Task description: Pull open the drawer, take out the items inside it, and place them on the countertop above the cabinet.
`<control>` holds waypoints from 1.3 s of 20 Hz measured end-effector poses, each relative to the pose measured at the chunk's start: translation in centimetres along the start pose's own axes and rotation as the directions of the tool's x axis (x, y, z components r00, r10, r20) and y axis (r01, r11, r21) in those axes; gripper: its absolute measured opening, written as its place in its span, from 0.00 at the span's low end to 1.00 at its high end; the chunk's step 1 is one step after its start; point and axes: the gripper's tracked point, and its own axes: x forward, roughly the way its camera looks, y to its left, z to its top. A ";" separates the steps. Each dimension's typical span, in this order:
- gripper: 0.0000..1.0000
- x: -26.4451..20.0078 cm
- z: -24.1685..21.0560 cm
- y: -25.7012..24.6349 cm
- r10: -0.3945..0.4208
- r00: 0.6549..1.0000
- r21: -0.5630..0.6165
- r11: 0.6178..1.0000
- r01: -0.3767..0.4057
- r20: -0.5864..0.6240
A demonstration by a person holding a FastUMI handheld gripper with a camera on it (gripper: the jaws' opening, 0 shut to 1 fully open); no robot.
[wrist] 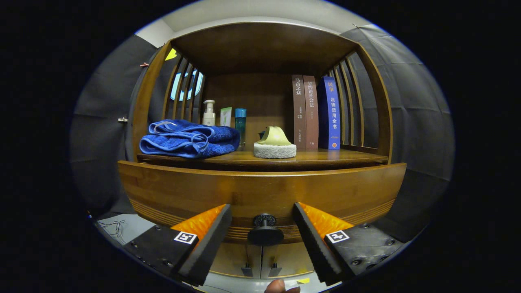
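Wooden drawer front (260, 191) sits flush, drawer appears closed; contents hidden. Dark knob (265, 232) at 6 o'clock of front, between spread fingers of hand-held gripper (262, 240), neither finger touching it. Table (325, 156) above drawer carries blue towel (189, 138) at 9 o'clock, sponge (275, 149) centre, books (315, 112) at 2 o'clock, bottles (209, 113) behind towel. Stage ambiguous: fits drawer unopened or already emptied and shut. Risk: knob small and round; off-centre closing could let fingers slip off under pull.
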 end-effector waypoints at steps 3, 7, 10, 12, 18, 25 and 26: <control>0.99 1.5 0.1 0.1 -0.001 1.000 0.000 1.000 0.001 0.001; 0.99 3.0 0.2 0.1 -0.001 1.000 -0.001 1.000 0.001 0.001; 0.99 3.1 0.3 0.1 -0.006 1.000 -0.008 1.000 0.006 0.007; 0.99 3.2 0.3 0.3 -0.004 1.000 0.008 1.000 0.004 0.005; 0.99 1.6 2.1 -0.3 -0.012 1.000 0.032 0.999 0.012 0.005; 0.99 -4.9 5.3 0.1 0.013 1.000 0.012 1.000 -0.013 0.007; 0.99 -5.9 5.6 0.0 0.013 1.000 0.013 1.000 -0.013 0.001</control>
